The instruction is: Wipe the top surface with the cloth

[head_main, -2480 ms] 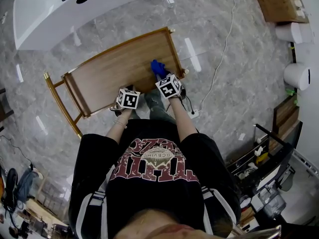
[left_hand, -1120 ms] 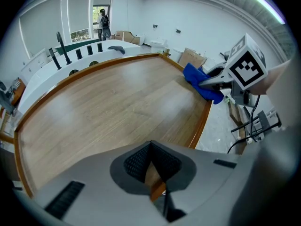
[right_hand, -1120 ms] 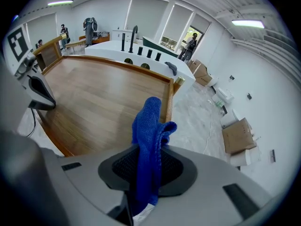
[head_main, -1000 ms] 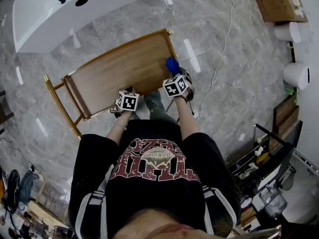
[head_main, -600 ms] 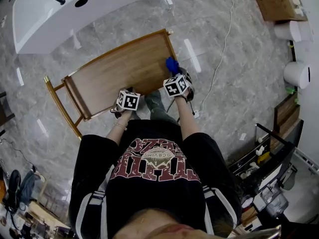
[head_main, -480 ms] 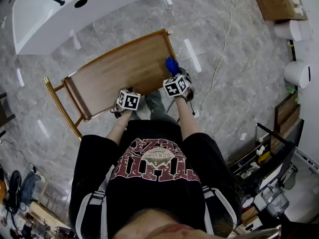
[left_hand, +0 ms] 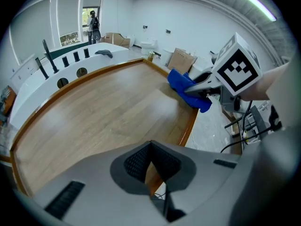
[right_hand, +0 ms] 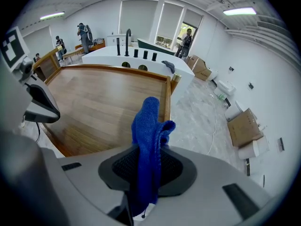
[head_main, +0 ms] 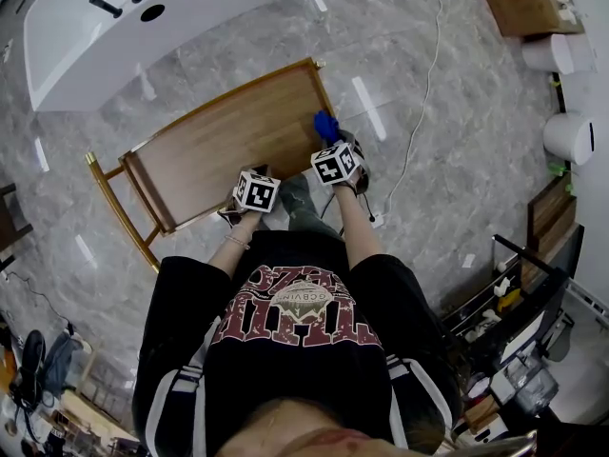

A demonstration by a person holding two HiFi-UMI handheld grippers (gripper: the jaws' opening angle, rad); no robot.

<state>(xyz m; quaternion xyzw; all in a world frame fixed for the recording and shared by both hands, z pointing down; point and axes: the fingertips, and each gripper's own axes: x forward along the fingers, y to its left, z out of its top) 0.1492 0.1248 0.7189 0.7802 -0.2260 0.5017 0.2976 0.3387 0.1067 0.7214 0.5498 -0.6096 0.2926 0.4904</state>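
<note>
Change: left gripper (head_main: 255, 177) has shifted slightly toward the right gripper (head_main: 332, 143) — the right one stays at the table's near right corner.
Left tool: jaws together, nothing between them.
Right tool: jaws clamped on the blue cloth (right_hand: 149, 126), at the top surface's (head_main: 228, 141) right end.
Room: bare wood runs left of the cloth, bounded by a raised rim (head_main: 181, 112).
Surroundings: white counter (head_main: 143, 27) beyond the far rim; cable (head_main: 420, 112) on the floor, right.
Views: only the gripper views show people (right_hand: 85, 33) — far back.

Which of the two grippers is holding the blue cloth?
The right gripper: its jaws are shut on the blue cloth, which sticks out between them. The left gripper has its jaws together, with nothing between them.
</note>
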